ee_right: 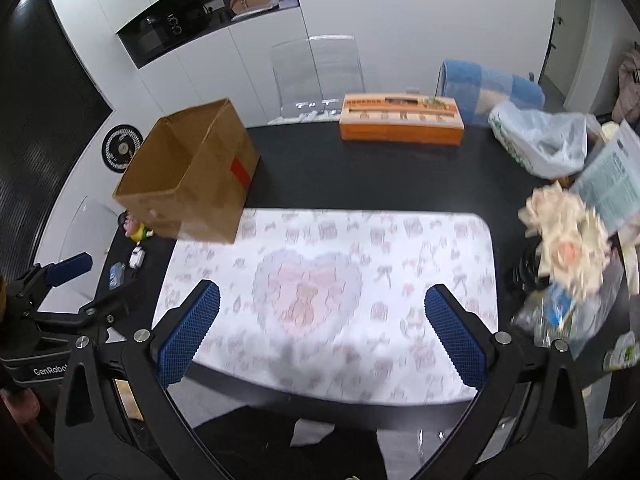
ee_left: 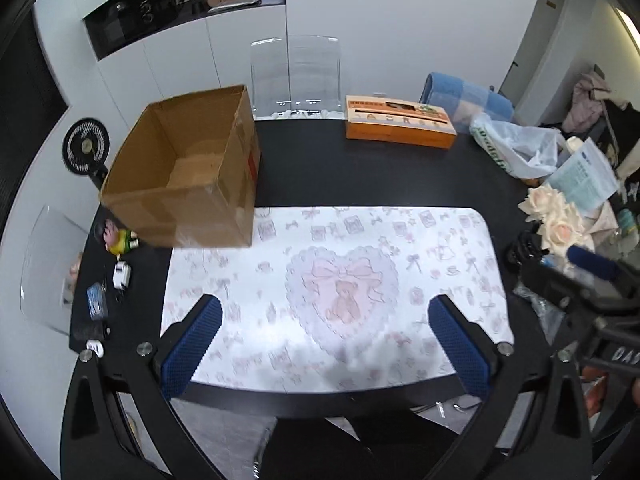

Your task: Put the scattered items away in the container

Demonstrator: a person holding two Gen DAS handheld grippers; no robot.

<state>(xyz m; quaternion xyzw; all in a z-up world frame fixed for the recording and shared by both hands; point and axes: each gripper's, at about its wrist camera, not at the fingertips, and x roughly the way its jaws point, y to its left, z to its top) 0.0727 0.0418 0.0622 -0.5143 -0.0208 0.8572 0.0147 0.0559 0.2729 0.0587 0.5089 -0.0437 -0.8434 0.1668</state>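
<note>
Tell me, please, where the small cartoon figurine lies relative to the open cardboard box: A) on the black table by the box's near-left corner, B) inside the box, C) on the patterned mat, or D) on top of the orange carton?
A: the figurine lies on the bare black table beside the near-left corner of the cardboard box, off the patterned mat.

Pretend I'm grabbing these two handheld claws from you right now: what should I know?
Left gripper: open, holding nothing, above the patterned mat.
Right gripper: open, holding nothing, above the same mat.
Cardboard box: open at the table's far left; nothing shows inside from here.
Still scattered left of the mat: cartoon figurine, small white gadget, small blue packet.
Done: nothing visibly boxed. Left: pick those up and drop them in.
</note>
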